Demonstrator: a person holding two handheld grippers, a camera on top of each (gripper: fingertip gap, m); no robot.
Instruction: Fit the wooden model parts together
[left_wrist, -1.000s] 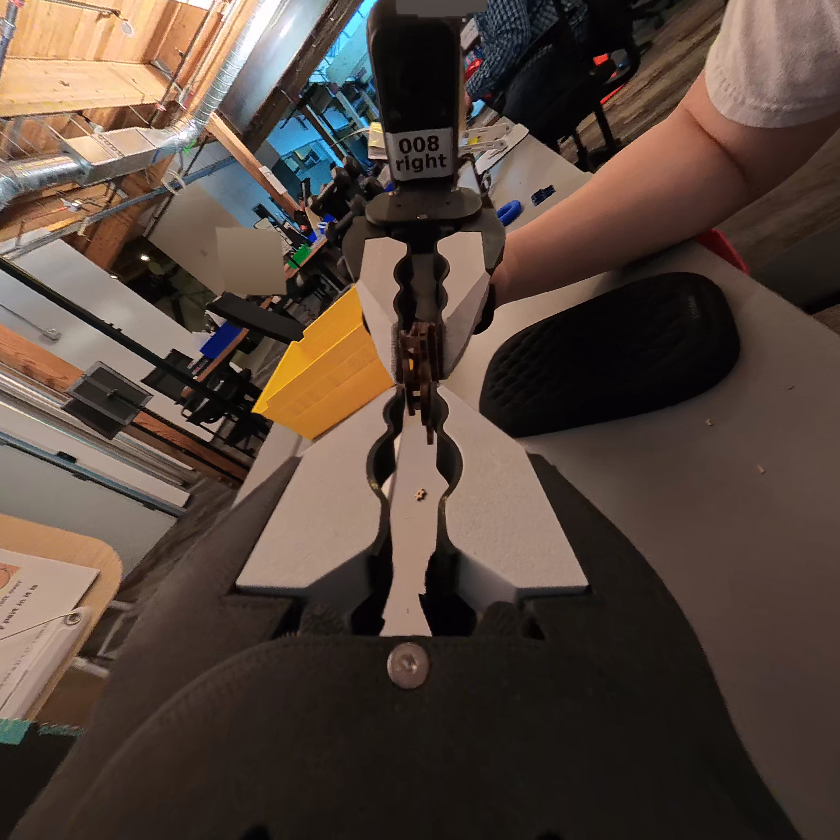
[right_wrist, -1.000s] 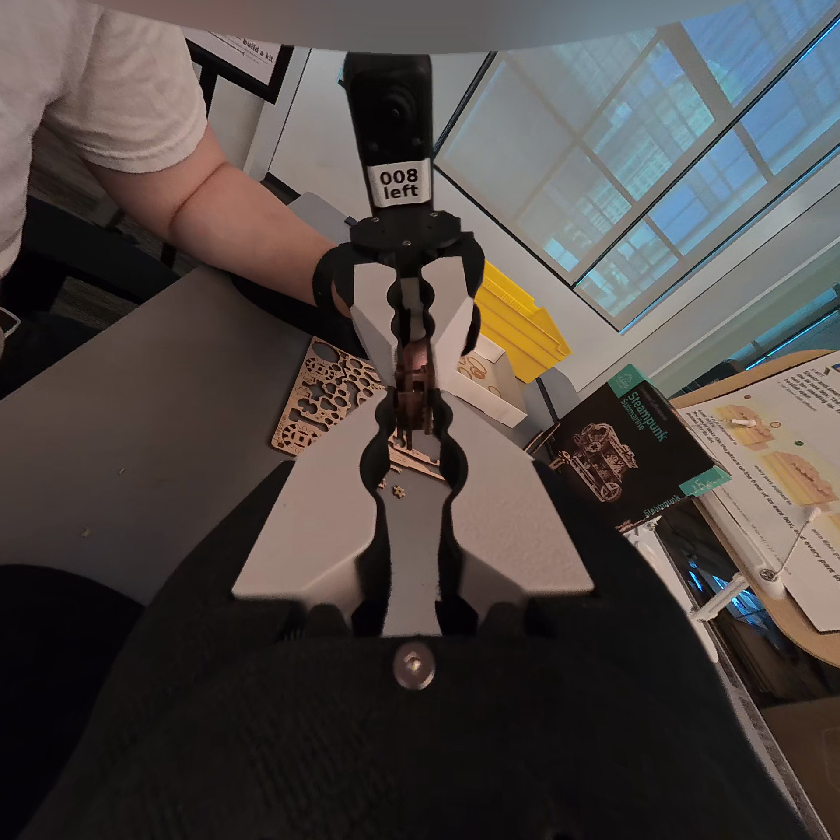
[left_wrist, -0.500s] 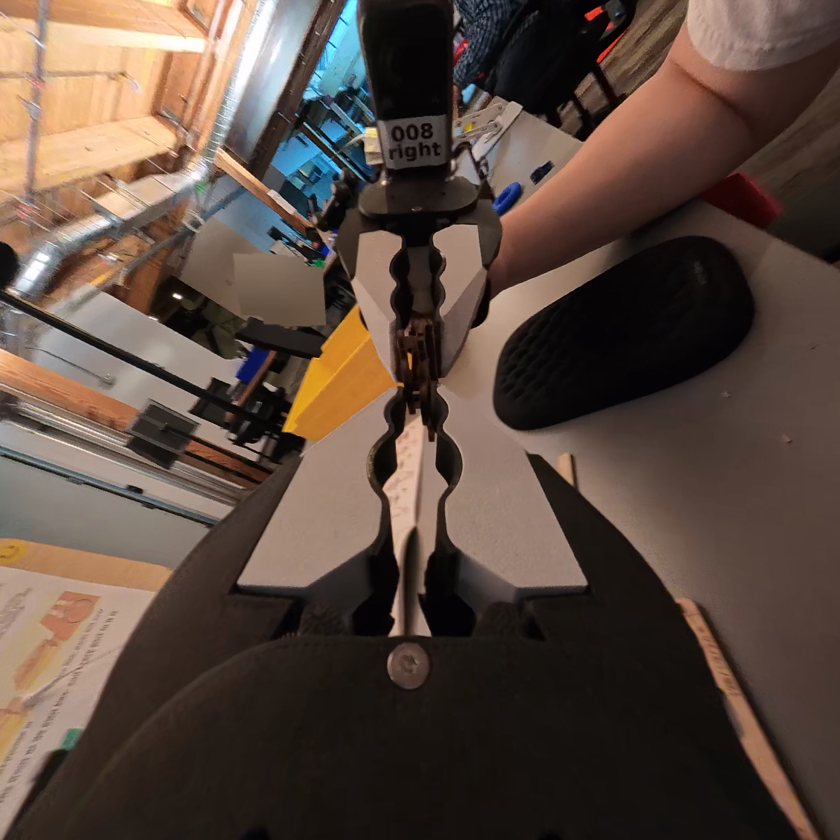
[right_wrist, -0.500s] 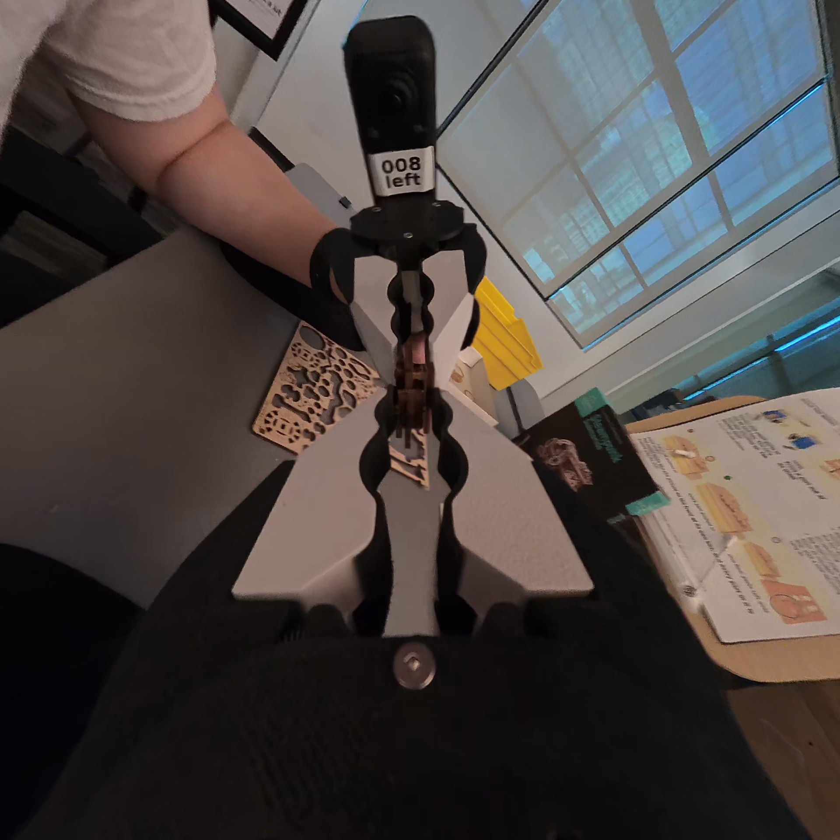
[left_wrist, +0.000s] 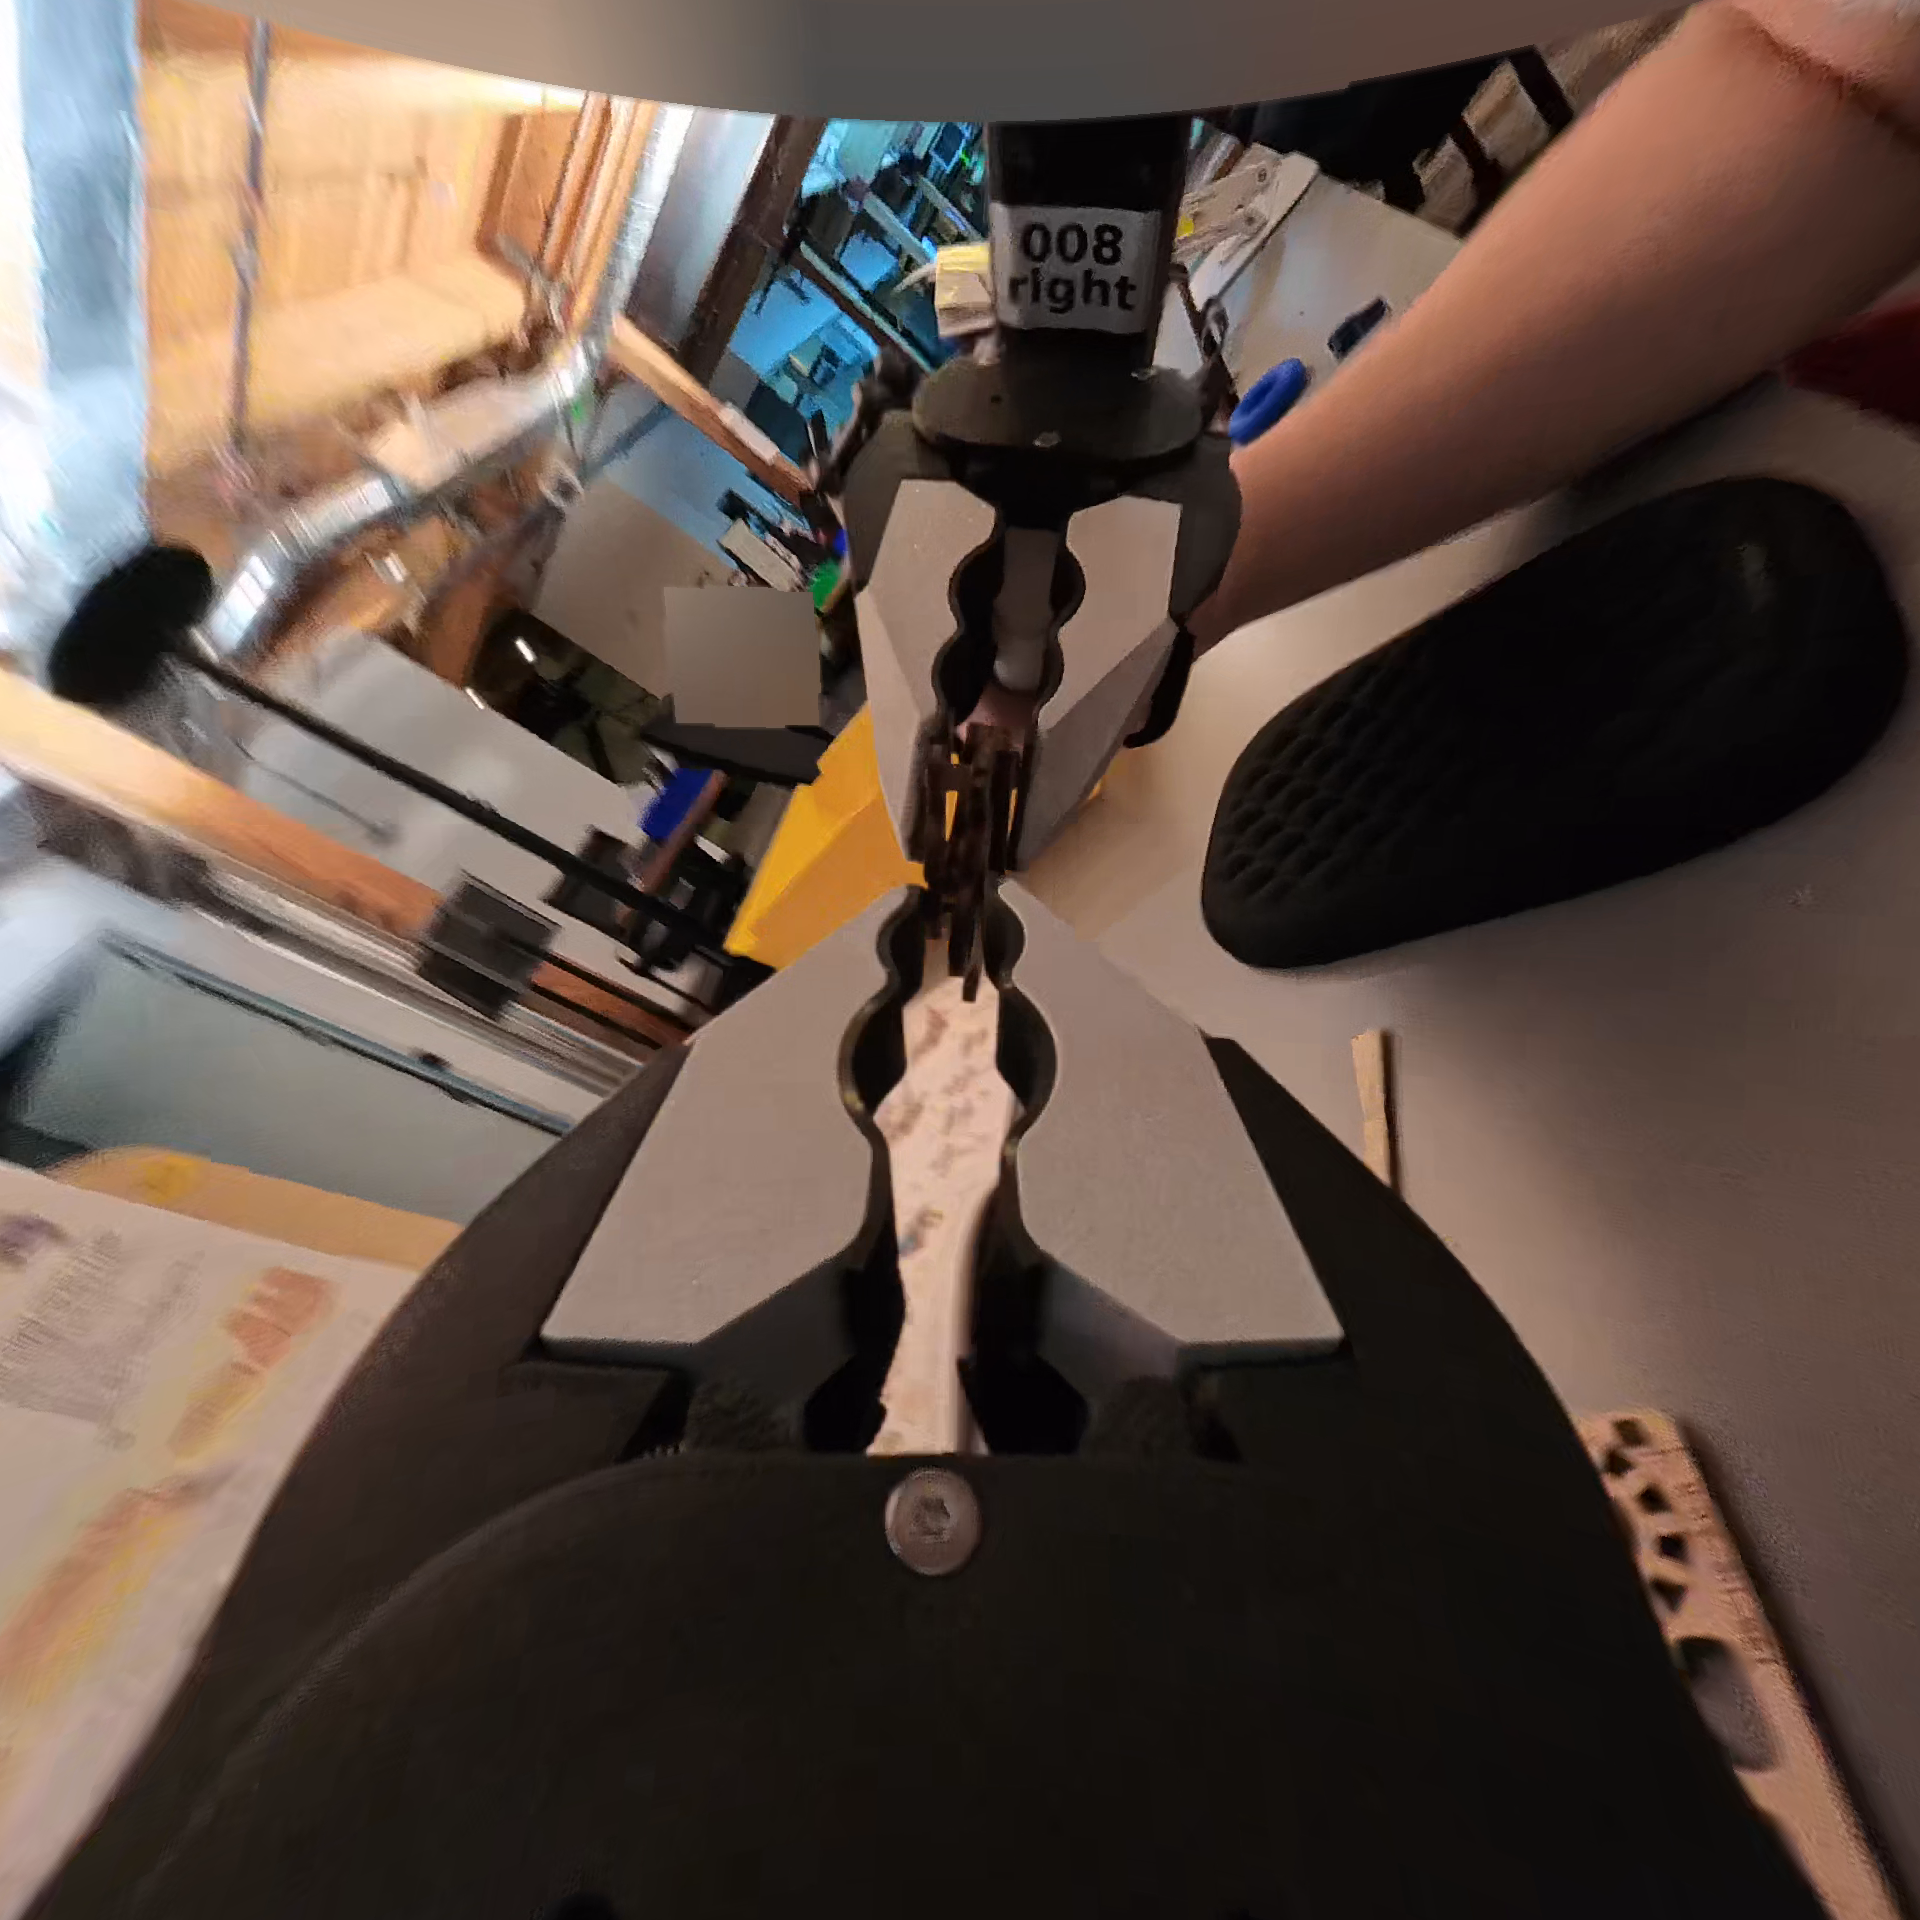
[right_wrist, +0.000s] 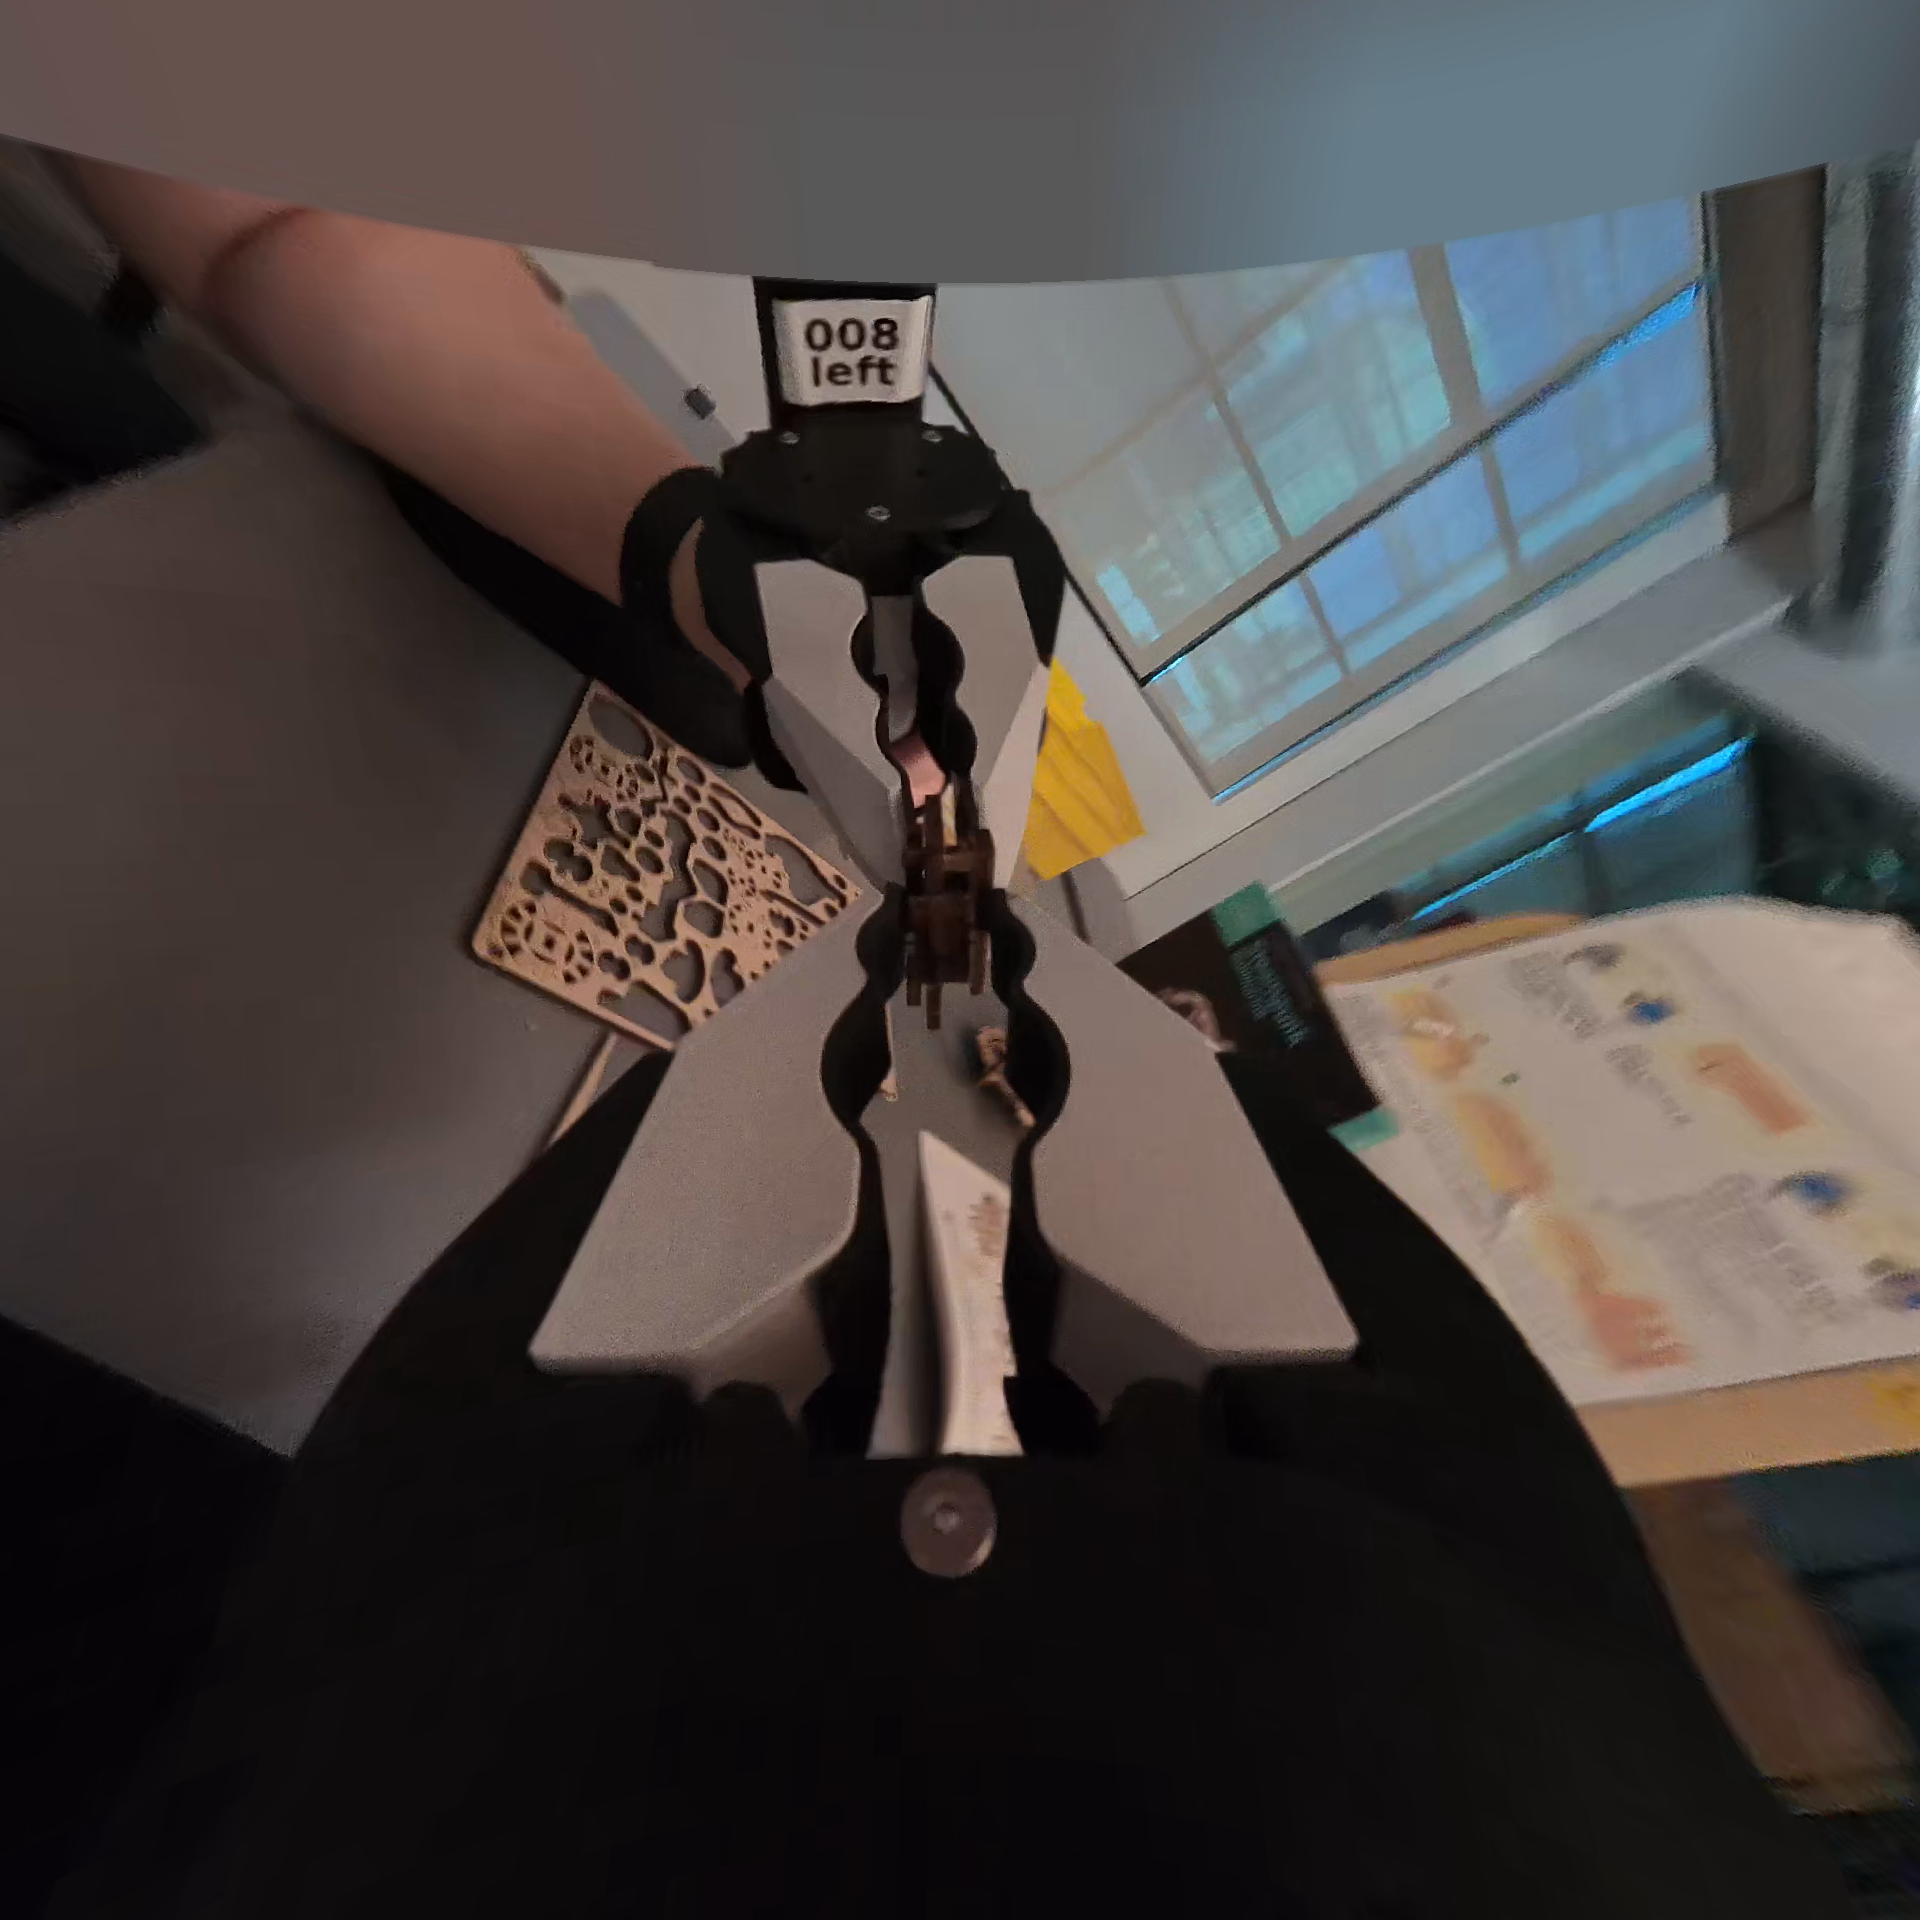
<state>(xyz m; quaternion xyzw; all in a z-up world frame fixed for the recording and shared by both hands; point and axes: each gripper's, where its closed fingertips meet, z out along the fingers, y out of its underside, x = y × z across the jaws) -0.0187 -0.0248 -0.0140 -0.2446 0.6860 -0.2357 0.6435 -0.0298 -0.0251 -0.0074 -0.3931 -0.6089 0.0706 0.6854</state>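
A small dark wooden model assembly (left_wrist: 966, 842) hangs above the grey table between my two grippers, which meet tip to tip. My left gripper (left_wrist: 958, 920) is shut on its near end in the left wrist view. My right gripper (left_wrist: 971, 790) faces it from above and is shut on the far end. In the right wrist view my right gripper (right_wrist: 940, 935) grips the assembly (right_wrist: 943, 894) and the left gripper (right_wrist: 940, 805) holds it from the far side. The assembly's middle is hidden by the fingers.
A laser-cut wooden sheet (right_wrist: 655, 873) lies on the table (right_wrist: 260, 831), with loose small parts (right_wrist: 997, 1070) below the grippers. An open instruction booklet (right_wrist: 1662, 1122), a dark kit box (right_wrist: 1257, 1008), yellow bins (right_wrist: 1075, 790) and a black wrist rest (left_wrist: 1538, 727) surround the spot. Only a small space, under 4 cm, lies between the two pairs of fingers.
Both grippers have kept their hold tip to tip and have swung together. The background has shifted, with the booklet and a white card now under them. The frames are blurred by motion.
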